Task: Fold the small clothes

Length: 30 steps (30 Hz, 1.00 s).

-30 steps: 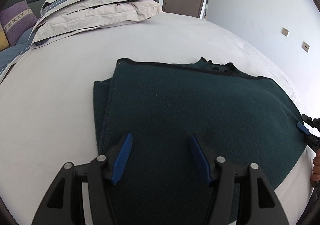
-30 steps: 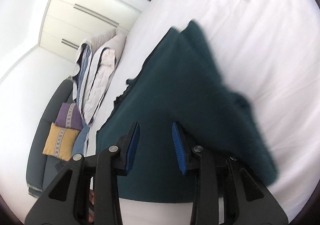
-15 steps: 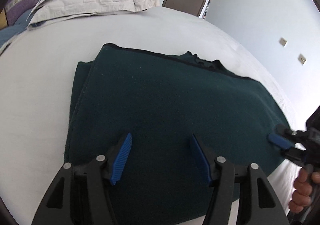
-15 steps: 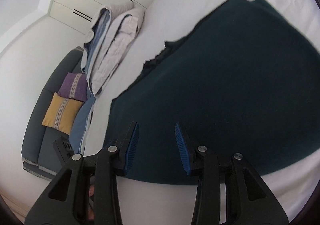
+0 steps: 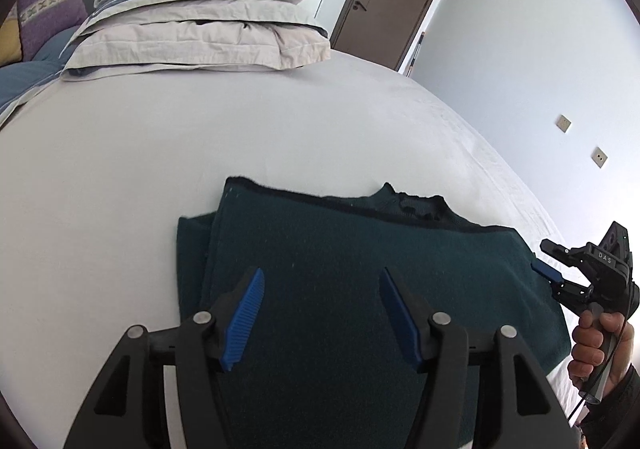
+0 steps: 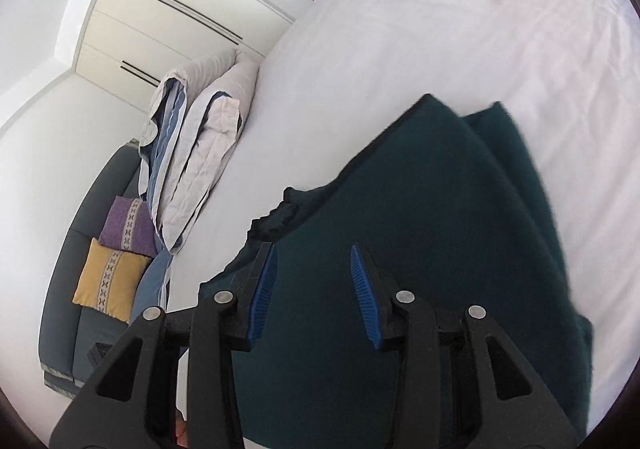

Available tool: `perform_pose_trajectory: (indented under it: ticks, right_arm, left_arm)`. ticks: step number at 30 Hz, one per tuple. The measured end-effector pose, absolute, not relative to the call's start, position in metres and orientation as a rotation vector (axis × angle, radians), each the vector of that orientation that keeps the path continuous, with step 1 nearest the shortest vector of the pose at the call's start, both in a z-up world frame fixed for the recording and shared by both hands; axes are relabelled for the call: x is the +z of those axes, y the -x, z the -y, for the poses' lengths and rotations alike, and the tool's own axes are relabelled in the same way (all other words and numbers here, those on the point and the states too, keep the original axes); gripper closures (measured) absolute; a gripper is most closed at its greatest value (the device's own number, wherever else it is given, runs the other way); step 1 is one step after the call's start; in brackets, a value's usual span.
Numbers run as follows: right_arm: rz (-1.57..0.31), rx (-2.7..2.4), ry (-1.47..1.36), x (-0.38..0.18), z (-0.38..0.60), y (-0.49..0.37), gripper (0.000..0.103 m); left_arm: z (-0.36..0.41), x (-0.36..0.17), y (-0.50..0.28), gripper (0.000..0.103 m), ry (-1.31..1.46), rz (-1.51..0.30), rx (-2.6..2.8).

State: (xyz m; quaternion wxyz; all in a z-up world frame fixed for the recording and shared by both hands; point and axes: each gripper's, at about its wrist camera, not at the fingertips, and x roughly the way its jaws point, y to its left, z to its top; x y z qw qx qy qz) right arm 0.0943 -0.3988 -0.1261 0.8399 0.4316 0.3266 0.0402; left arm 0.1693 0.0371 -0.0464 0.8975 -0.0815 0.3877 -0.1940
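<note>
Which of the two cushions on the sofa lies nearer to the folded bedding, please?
The purple cushion does: it sits right beside the stacked bedding, whereas the yellow cushion lies on its far side, farther along the sofa.

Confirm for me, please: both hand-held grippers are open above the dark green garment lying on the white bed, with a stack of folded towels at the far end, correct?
Not quite: the left wrist view shows stacked pillows, not folded towels. The rest holds: the left hand-held gripper and right hand-held gripper are open above the dark green garment on the white bed.
</note>
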Motion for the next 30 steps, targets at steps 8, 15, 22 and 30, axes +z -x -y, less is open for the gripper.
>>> perform_pose_trajectory:
  ticks: [8, 15, 22, 30]
  right_arm:
    - [-0.685, 0.062, -0.980, -0.173, 0.427, -0.137, 0.078]
    - [-0.555, 0.006, -1.042, -0.179, 0.476, -0.115, 0.087]
    - [-0.597, -0.097, -1.023, -0.153, 0.482, -0.079, 0.080]
    - [-0.738, 0.320, -0.796, -0.132, 0.327, -0.065, 0.079]
  left_arm:
    - [-0.039, -0.090, -0.222, 0.038, 0.190, -0.879, -0.364]
    - [-0.046, -0.098, -0.227, 0.037, 0.237, -0.834, -0.418]
    - [-0.064, -0.085, -0.221, 0.038, 0.349, -0.852, -0.419]
    - [-0.043, -0.073, -0.127, 0.029, 0.282, -0.840, -0.493]
